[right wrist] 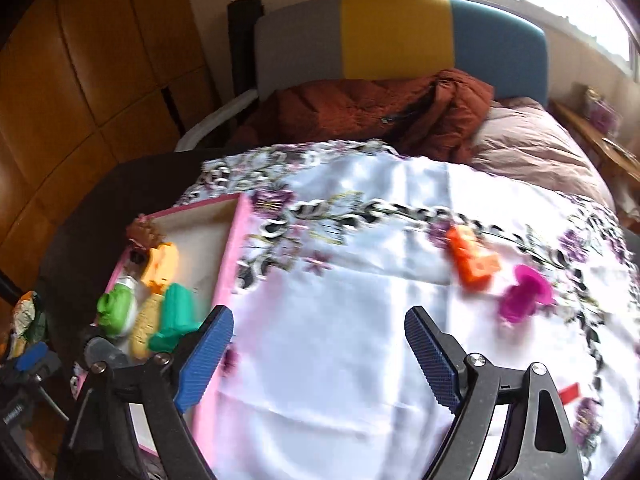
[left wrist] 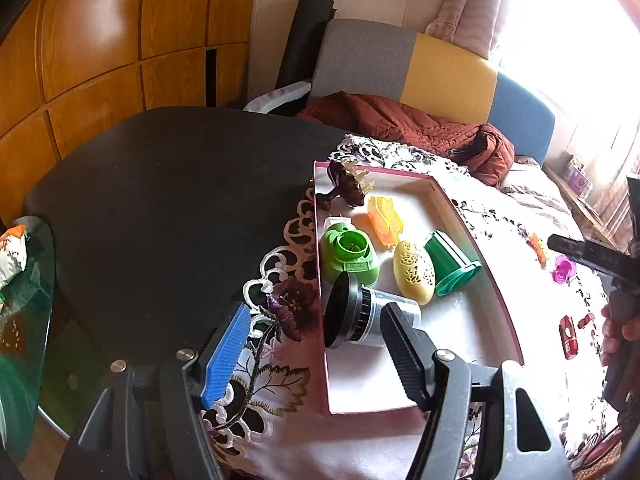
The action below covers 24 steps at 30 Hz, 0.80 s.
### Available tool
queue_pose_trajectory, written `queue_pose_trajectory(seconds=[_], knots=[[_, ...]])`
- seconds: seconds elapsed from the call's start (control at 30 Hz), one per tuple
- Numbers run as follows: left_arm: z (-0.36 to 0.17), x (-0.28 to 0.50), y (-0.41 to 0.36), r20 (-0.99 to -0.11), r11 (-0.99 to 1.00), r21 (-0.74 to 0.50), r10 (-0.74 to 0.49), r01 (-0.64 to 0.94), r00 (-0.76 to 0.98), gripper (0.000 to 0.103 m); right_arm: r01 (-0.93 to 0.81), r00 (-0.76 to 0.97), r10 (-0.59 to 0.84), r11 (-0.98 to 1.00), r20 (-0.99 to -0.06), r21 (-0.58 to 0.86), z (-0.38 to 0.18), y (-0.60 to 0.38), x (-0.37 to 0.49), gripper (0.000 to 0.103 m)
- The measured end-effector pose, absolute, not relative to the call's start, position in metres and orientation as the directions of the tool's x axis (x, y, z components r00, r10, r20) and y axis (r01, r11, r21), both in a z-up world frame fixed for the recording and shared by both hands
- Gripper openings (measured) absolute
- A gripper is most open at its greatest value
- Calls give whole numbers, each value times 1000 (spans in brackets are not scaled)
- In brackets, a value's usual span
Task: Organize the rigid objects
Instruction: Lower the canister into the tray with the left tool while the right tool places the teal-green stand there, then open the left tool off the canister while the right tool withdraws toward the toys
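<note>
A pink-rimmed white tray (left wrist: 478, 248) on the floral tablecloth holds a brown hair claw (left wrist: 346, 188), an orange clip (left wrist: 384, 218), a green round piece (left wrist: 350, 256), a yellow oval case (left wrist: 414, 272), a green spool (left wrist: 452, 268) and a black-capped clear jar (left wrist: 366, 314). My left gripper (left wrist: 316, 344) is open, its fingers either side of the tray's near left rim, just short of the jar. My right gripper (right wrist: 318, 344) is open and empty above the cloth. An orange block (right wrist: 474, 262) and a magenta piece (right wrist: 524, 294) lie ahead to its right. The tray (right wrist: 236, 248) is at its left.
A red flat item (left wrist: 568, 336) lies on the cloth right of the tray. The black table (left wrist: 168, 200) extends left. A bed with a rust-coloured jacket (right wrist: 360, 112) and a colour-block headboard stands behind. A glass side table (left wrist: 20, 320) is at far left.
</note>
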<state>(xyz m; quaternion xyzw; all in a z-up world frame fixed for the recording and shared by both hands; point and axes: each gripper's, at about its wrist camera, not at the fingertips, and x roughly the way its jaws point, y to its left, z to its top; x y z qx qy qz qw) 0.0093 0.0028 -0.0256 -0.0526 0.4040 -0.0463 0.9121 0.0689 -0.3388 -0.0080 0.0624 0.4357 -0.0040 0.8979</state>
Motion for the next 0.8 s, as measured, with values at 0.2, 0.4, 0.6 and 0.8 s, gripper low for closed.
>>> queue_pose_trajectory(seconds=[0.2,0.4,0.6,0.8], knots=[[-23,12,3,-733,987,-151,-144,47,665,69,249,619,-88,965,-780,89,-2,-421,41,91],[-14,12,-5,-719,988,-140,-151,71,679,69,516,578,-253,850,-776,107,-17,-508,5,92],[0,19,-36,-715,979,-136,-201,149,670,69,697,538,-274,677,-797,238,-33,-559,-23,93],[10,31,-101,-724,942,-105,-291,318,626,69,705,526,-268,668,-807,238,-34,-558,-23,96]])
